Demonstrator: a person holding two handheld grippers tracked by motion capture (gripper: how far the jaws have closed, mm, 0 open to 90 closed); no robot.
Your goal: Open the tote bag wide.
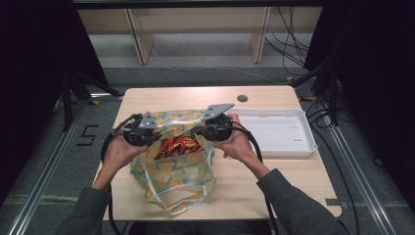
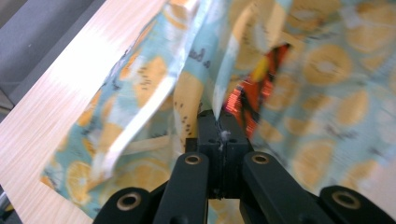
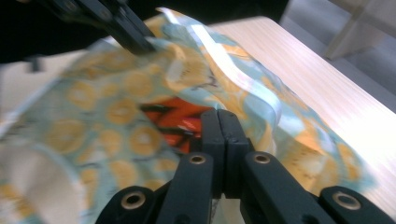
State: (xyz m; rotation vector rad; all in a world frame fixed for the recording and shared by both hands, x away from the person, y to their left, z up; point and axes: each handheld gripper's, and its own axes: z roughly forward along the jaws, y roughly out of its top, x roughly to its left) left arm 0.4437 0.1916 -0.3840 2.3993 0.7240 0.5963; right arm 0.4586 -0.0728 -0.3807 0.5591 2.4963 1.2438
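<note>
both my grippers pinch the rim of the bag and hold its mouth apart.

my left gripper has its jaws pressed together on the left edge of the bag, a thin fold of the lemon-print plastic caught between them; my right gripper is clamped the same way on the opposite edge. the bag lies on the wooden table, near its front left, beside the white tray. inside the opening sits an orange snack packet, though blur leaves me unsure whether it is one packet or several.
</note>
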